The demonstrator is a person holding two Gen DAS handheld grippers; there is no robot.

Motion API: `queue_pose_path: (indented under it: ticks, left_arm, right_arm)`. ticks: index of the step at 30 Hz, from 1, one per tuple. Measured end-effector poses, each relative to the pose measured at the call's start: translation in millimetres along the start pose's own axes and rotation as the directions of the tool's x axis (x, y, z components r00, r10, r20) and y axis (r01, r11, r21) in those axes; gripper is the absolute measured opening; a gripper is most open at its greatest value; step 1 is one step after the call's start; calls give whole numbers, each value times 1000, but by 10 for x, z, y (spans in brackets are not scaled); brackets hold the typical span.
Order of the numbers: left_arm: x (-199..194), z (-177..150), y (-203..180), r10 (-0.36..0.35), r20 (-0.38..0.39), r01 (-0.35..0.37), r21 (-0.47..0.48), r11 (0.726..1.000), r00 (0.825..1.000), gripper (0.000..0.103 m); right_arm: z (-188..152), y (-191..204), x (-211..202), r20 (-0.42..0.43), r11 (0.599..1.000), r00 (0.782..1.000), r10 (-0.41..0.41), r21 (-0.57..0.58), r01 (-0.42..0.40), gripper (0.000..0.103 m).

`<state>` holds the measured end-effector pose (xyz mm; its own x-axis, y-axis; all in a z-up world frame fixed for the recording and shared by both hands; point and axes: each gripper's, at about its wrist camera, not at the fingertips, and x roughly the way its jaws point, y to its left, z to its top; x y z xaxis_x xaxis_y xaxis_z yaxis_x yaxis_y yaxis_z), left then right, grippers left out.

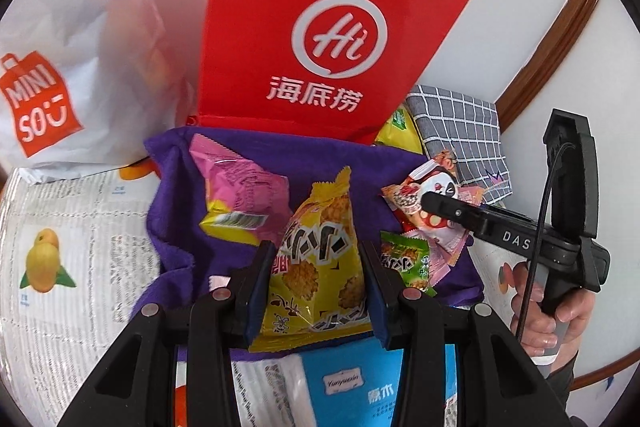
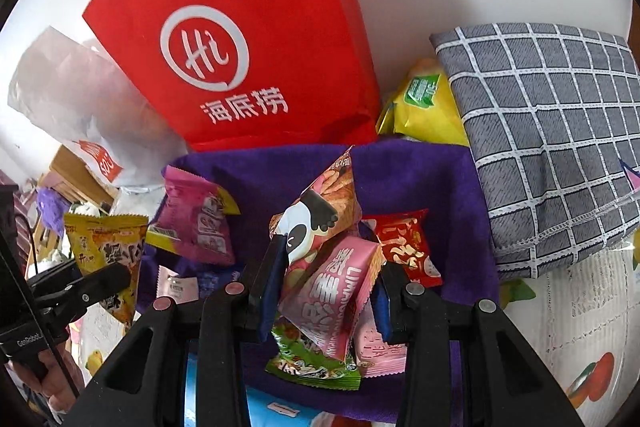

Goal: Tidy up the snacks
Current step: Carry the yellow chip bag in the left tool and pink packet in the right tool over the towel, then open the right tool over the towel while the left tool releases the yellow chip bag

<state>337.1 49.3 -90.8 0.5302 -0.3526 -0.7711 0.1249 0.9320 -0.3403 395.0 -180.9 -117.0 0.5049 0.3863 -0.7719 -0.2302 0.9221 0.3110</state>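
Both pairs of jaws were clamped on snacks above the purple cloth (image 1: 248, 155). Left gripper (image 1: 317, 275) pinched 1 yellow packet (image 1: 320, 259) across its puffy middle; right gripper (image 2: 326, 291) squeezed a bundle of about 3 packets, the pink packet (image 2: 332, 303) foremost. Light, crinkly and slippery, these likely crush easily, so a hold across the body seemed safer than a sealed edge. Behind stood the red bag (image 1: 320, 27).

— Bright, even daylight, soft shadows only; the wall (image 1: 500, 7) almost blows out white.
— Edges bend hard, black corners all round. The red bag (image 2: 248, 27) looks sharp, but the white bag (image 1: 80, 27) is smeared and hazy
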Motion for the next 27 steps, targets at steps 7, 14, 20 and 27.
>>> queue_pose_path:
  ticks: [7,14,20,27]
  left_arm:
    - [299,55,-113,20,-47,-19,7,1000,999,40]
    - [526,72,-168,28,-70,-27,20,999,997,40]
    - [675,88,-180,31,-86,-29,23,999,996,40]
    - [673,86,-187,39,-91,-37,20,999,995,58]
  right_arm:
    - [-43,-11,177,-64,999,998,29,-22,-31,41]
    - [-38,-85,227,-104,999,993,48,6,-48,48]
    - [14,-83,-112,-10,999,999,36,-22,-36,67]
    - [52,-70,-450,65,998,997,37,-48,-34,67]
